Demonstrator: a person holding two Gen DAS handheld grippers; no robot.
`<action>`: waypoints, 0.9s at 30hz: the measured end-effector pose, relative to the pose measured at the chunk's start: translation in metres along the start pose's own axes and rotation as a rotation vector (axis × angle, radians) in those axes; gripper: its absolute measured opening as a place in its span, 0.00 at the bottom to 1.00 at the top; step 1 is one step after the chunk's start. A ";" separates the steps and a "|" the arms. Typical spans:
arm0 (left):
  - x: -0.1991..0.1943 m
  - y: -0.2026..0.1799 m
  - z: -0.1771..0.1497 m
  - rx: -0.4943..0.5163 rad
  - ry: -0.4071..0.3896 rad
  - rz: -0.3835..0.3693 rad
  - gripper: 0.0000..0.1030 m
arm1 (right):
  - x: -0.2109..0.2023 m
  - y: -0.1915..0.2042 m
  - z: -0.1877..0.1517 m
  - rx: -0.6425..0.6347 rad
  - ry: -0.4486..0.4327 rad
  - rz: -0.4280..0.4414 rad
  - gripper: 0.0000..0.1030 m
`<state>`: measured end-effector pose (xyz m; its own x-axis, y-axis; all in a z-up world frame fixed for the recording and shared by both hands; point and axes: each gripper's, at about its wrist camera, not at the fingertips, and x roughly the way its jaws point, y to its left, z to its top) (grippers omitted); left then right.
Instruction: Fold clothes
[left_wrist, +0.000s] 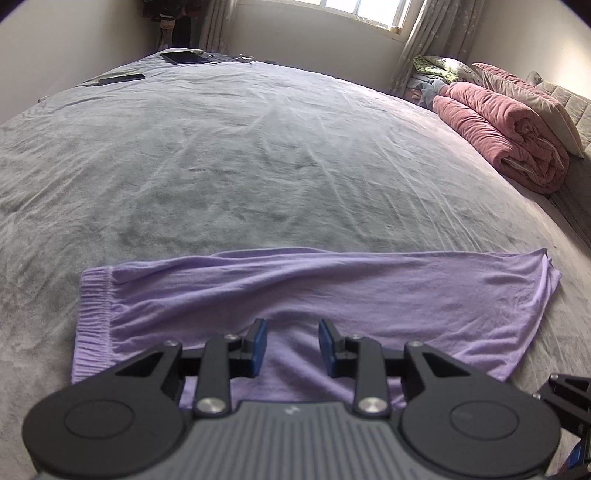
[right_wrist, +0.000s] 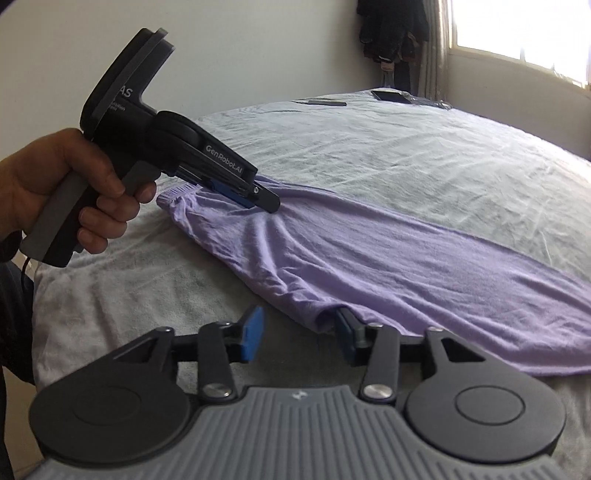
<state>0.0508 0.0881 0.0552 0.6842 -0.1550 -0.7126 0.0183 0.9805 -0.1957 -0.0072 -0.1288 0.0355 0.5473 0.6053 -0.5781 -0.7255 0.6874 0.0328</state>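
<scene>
Your left claw (left_wrist: 291, 345) hovers with its blue pads apart and nothing pinched, over the near edge of the lilac knit trousers (left_wrist: 314, 295) lying folded lengthwise across the grey fleece-covered bed (left_wrist: 258, 166), elastic waistband (left_wrist: 92, 314) at the left. Your right claw (right_wrist: 299, 338) stands open at the fold's near edge, one pad tucked under the cloth and the other on bare bed. Close now and you would likely catch a single layer, dragging the fold apart and wrinkling it.
</scene>
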 end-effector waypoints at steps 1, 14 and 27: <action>0.000 -0.003 -0.001 0.010 0.001 -0.007 0.30 | 0.000 -0.002 0.002 0.003 0.000 -0.001 0.48; 0.003 -0.015 -0.008 0.046 0.022 -0.054 0.30 | 0.008 -0.006 -0.002 0.025 0.021 0.016 0.48; 0.010 -0.019 -0.013 0.070 0.046 -0.066 0.30 | 0.016 -0.019 0.004 0.075 0.013 0.044 0.48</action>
<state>0.0475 0.0664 0.0430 0.6455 -0.2230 -0.7305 0.1140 0.9738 -0.1966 0.0165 -0.1305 0.0290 0.5096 0.6307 -0.5852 -0.7155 0.6884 0.1189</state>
